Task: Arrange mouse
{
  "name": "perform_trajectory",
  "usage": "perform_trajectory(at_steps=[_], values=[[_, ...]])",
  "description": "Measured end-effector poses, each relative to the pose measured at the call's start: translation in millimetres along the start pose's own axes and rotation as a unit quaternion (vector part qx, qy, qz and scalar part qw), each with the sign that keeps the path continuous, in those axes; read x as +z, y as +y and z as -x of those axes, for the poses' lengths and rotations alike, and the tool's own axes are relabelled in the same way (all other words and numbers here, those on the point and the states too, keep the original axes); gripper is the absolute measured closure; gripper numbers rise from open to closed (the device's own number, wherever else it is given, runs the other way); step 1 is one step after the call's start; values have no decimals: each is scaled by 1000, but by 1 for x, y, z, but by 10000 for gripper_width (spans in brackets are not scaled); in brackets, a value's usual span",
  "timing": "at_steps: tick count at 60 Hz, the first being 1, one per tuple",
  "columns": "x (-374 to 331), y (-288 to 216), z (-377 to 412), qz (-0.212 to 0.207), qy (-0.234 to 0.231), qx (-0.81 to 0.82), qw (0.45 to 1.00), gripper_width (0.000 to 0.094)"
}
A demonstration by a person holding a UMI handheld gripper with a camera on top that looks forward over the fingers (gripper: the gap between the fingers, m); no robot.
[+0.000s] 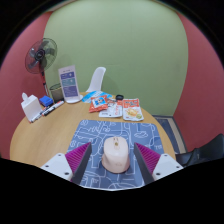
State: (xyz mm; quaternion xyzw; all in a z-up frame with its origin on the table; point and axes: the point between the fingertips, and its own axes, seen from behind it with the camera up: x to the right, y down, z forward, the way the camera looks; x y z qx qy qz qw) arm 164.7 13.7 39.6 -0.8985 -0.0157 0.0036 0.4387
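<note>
A pale beige mouse (116,153) lies on a dark blue patterned mouse mat (112,132) on the round wooden table (50,128). It lies between my two fingers, at their tips. My gripper (114,158) is open: the magenta pads (77,155) stand at either side of the mouse with a gap on both sides. The mouse rests on the mat by its own weight.
Beyond the mat lie colourful booklets (104,102) and a packet (132,110). Farther left stand a sign card (68,83), a white bottle (28,104) and pens (46,110). A fan (41,55) and a white chair (95,80) stand behind the table.
</note>
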Motion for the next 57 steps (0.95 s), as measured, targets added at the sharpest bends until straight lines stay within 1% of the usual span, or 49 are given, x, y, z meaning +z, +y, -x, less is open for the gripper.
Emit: perform_trajectory(at_steps=[7, 16, 24, 34, 44, 57], values=[[-53, -12, 7, -19, 10, -5, 1000, 93], [-140, -16, 17, -43, 34, -6, 998, 93], [-216, 0, 31, -52, 45, -4, 998, 95], [-292, 22, 47, -59, 53, -5, 997, 97], [-333, 34, 60, -67, 55, -5, 996, 96], [-350, 37, 55, -71, 69, -3, 995, 99]])
